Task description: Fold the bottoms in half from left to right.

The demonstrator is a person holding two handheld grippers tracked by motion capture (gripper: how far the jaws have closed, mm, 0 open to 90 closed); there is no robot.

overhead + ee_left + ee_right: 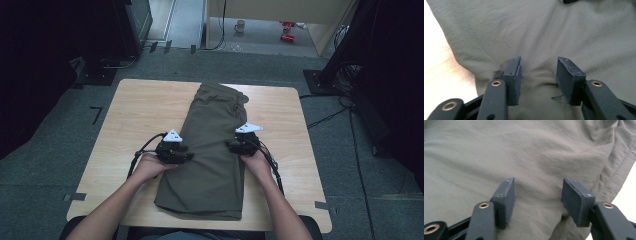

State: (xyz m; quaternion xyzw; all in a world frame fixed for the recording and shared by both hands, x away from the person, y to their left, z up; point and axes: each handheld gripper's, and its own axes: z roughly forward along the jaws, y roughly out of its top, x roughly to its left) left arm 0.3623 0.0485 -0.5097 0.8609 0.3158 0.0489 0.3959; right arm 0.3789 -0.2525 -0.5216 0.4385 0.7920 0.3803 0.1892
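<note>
An olive-green pair of shorts (212,145), folded lengthwise, lies down the middle of the light wooden table (140,105), waistband at the far end. My left gripper (187,156) rests at the garment's left edge. In the left gripper view, this gripper (539,65) has its jaws apart over wrinkled cloth (549,32), with nothing pinched. My right gripper (230,146) sits at the garment's right edge, pointing inward. In the right gripper view, its jaws (537,186) also stand apart above the fabric (499,150), near a stitched seam (621,167).
Bare tabletop (285,125) lies on both sides of the shorts. Black cables (272,167) trail from the grippers toward the near edge. On the floor beyond are a mug (240,26), red items (287,31), dark stands and loose cables (325,117).
</note>
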